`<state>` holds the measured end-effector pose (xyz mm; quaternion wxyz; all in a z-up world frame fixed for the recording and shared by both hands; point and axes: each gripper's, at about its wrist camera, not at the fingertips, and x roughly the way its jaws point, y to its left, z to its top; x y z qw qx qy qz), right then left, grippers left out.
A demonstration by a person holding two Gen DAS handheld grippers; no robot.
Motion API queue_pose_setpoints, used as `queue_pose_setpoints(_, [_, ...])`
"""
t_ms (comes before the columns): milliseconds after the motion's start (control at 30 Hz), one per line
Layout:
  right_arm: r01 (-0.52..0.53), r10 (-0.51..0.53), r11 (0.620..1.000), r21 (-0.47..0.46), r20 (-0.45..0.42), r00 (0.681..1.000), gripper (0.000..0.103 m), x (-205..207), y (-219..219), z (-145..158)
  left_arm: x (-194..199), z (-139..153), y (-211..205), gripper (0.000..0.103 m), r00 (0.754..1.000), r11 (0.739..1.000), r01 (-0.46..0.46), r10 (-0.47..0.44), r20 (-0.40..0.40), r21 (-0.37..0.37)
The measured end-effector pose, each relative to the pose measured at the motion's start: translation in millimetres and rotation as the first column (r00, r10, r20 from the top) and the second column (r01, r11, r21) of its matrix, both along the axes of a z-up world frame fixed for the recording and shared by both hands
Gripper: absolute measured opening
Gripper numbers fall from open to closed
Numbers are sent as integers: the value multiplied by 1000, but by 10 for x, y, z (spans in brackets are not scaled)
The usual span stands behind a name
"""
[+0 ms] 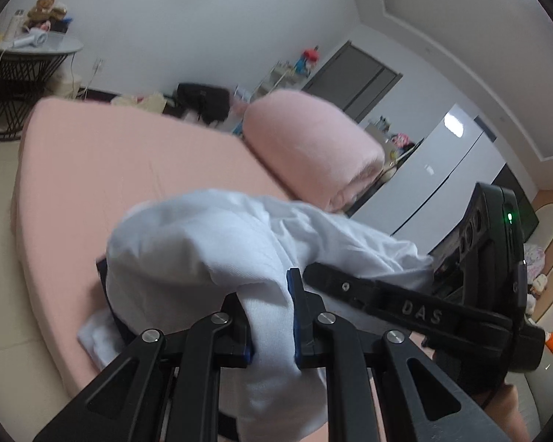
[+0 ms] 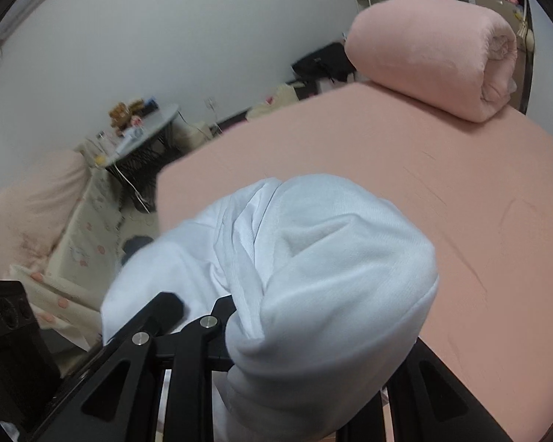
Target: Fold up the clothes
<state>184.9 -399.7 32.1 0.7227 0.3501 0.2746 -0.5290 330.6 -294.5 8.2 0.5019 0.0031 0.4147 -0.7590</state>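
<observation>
A white garment (image 1: 210,243) hangs bunched just above the pink bed (image 1: 129,154), held between both grippers. My left gripper (image 1: 269,309) is shut on a fold of it, the blue pads (image 1: 293,294) pressing the cloth. The right gripper (image 1: 387,298) reaches in from the right in the left wrist view. In the right wrist view the white garment (image 2: 313,258) drapes over my right gripper (image 2: 272,316), which is shut on it. Its right finger is hidden, and one black finger (image 2: 169,302) shows. A dark blue edge (image 1: 103,269) peeks out under the cloth.
A rolled pink blanket (image 2: 431,55) lies at the far end of the bed (image 2: 424,191). Beyond the bed stand a round table (image 1: 29,59) with clutter, a black bag (image 1: 202,99) and a white cabinet (image 1: 442,169). A cream-covered sofa (image 2: 55,221) is at the left.
</observation>
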Motion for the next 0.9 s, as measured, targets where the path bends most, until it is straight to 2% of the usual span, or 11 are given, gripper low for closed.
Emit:
queue_pose_setpoints(100, [22, -23, 999, 30, 6, 1000, 23, -125, -23, -151, -62, -121, 71, 11, 1000, 1000, -9, 8, 13, 28])
queue_pose_setpoints(200, [46, -48, 997, 62, 31, 998, 23, -229, -70, -259, -157, -212, 163, 11, 998, 1000, -21, 20, 66, 22])
queue_pose_setpoints(300, [62, -63, 995, 84, 17, 998, 24, -286, -109, -336, -255, -316, 231, 11, 994, 999, -16, 13, 104, 35])
queue_pose_setpoints(467, [114, -115, 986, 121, 0, 993, 44, -402, -136, -473, -278, -467, 218, 12, 995, 997, 2, -8, 94, 72])
queue_pose_setpoints(500, [130, -132, 984, 120, 7, 991, 48, -443, -131, -471, -258, -461, 221, 14, 996, 998, 1, -7, 84, 70])
queue_pose_setpoints(633, [164, -168, 981, 108, 27, 985, 54, -560, -66, -391, -200, -395, 252, 14, 999, 999, 18, -20, 45, 48])
queue_pose_setpoints(700, [173, -173, 980, 99, -3, 985, 59, -574, -39, -345, -205, -320, 291, 14, 997, 998, 50, -52, 63, 26])
queue_pose_setpoints(767, [168, -166, 982, 89, -28, 986, 60, -568, -13, -313, -205, -236, 369, 16, 991, 997, 75, -74, 107, -7])
queue_pose_setpoints(900, [164, -163, 982, 88, -21, 986, 63, -600, 52, -239, -153, -179, 430, 24, 984, 995, 94, -89, 157, -23])
